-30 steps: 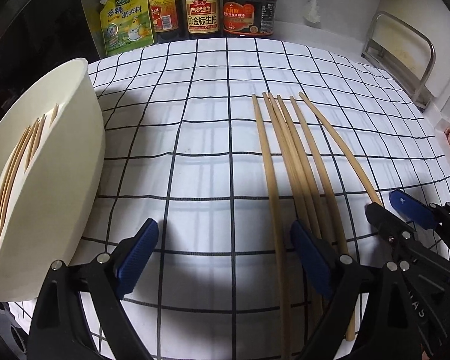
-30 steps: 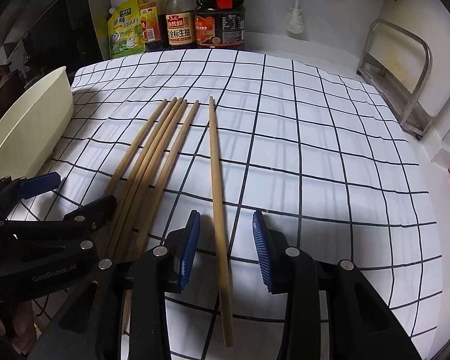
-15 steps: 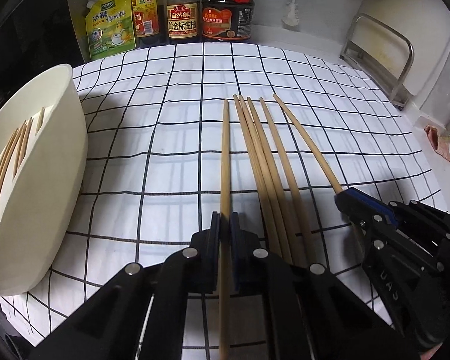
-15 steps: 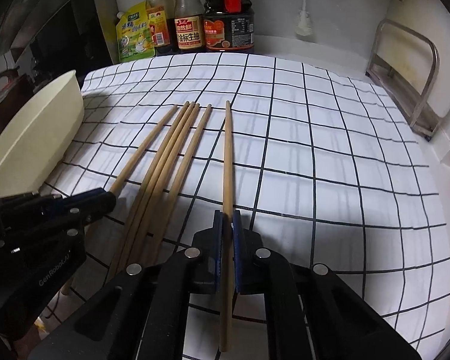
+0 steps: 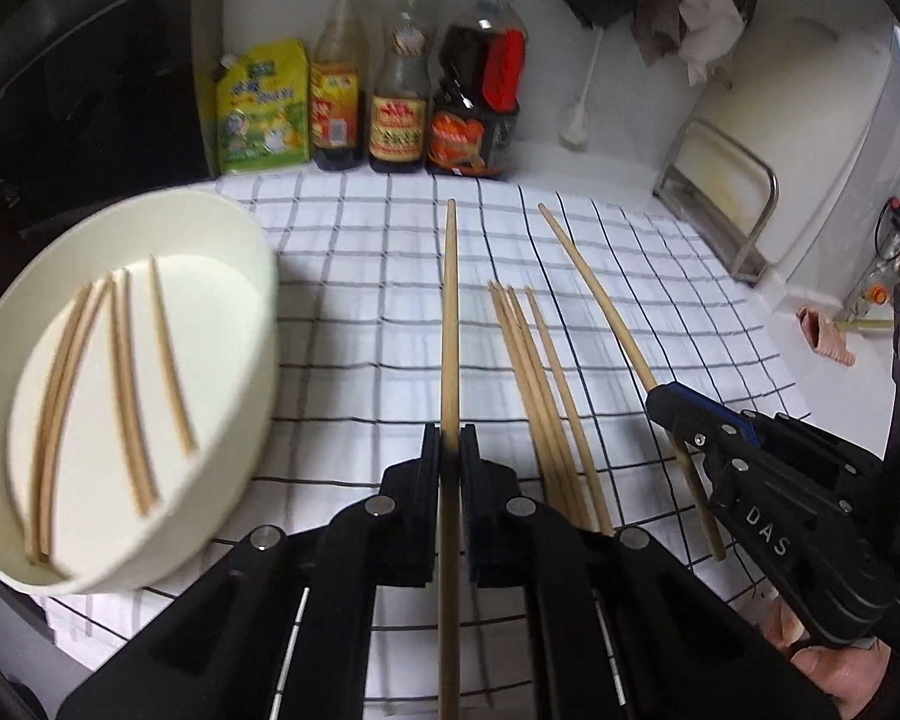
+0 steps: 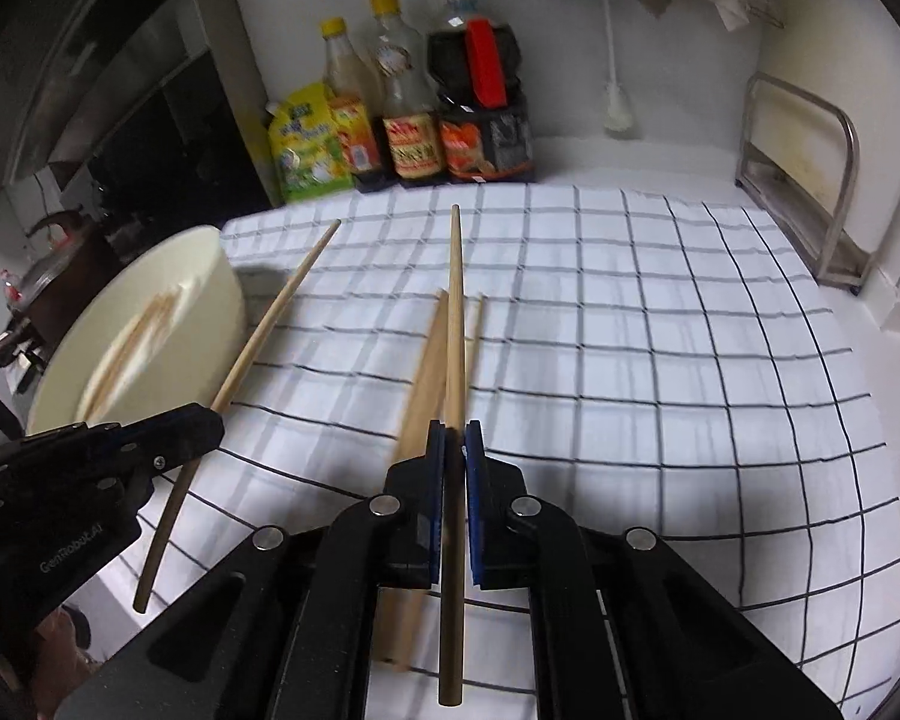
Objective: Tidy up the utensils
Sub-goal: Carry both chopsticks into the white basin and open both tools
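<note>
My left gripper [image 5: 449,441] is shut on a wooden chopstick [image 5: 449,312] and holds it lifted above the checked cloth [image 5: 354,276]. My right gripper [image 6: 455,435] is shut on another chopstick [image 6: 455,312], also lifted; it shows in the left wrist view [image 5: 660,399] with its chopstick [image 5: 594,294]. Several chopsticks [image 5: 537,384] still lie on the cloth between the two grippers. A cream oval bowl [image 5: 252,360] at the left holds several chopsticks [image 5: 120,384]. In the right wrist view the left gripper [image 6: 207,420] and its chopstick [image 6: 270,324] are beside the bowl [image 6: 222,312].
Sauce bottles [image 5: 397,108] and a yellow-green pouch [image 5: 262,108] stand at the back wall. A metal rack [image 5: 720,192] stands at the back right. A dark stove area with a pot [image 6: 60,264] lies left of the bowl.
Both grippers closed on a chopstick each, then lifted them off the cloth. The views rose and the bowl's inside came into sight.
</note>
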{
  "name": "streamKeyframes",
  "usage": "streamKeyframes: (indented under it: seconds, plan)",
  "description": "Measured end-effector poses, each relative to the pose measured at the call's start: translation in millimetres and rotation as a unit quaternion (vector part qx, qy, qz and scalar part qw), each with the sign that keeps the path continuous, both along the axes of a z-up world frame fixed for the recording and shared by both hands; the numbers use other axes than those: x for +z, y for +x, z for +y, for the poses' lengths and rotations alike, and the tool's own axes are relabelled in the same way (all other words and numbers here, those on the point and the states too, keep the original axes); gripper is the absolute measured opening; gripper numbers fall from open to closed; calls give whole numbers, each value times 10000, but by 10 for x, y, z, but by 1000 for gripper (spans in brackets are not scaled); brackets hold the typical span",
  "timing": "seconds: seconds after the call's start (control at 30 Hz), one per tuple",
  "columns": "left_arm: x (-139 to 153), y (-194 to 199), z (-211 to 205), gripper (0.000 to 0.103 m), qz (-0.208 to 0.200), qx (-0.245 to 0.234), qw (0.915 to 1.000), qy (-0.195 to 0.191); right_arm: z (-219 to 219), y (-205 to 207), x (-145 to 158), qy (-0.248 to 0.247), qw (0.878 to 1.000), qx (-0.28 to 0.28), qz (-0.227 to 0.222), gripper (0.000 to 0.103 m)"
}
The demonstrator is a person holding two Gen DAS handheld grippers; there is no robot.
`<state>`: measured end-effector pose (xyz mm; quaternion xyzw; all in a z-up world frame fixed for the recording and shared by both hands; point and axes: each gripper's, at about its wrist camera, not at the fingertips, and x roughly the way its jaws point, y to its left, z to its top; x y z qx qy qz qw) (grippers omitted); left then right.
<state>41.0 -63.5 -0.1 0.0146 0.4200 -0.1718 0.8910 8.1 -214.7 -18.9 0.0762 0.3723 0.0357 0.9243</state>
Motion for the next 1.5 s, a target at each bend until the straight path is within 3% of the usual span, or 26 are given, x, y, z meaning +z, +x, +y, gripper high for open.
streamKeyframes:
  seconds: [0.27,0.57,0.83,1.2,1.33,1.5]
  plan:
    - [323,5,837,7,-452,433,9980,-37,811,278,297,121,9980,571,-257,7]
    - [281,312,1667,7,-434,1186,9920,-17,1731,744,361,40,9910,1327,-187,7]
    - [38,550,1932,7,-172,1409,9899,39,2246,1089,102,-88,9838,1773,260,6]
    - [-183,673,2072,8,162,1609,9868,36,2335,1179,-68,-101,9824,1781,554,8]
    - [-142,628,2129,36,87,1738,9847,35,2277,1134,-20,-82,9847,1686,441,13]
    - [-72,540,2148,38,-17,1791,9838,40,2226,1056,33,-89,9858,1639,350,13]
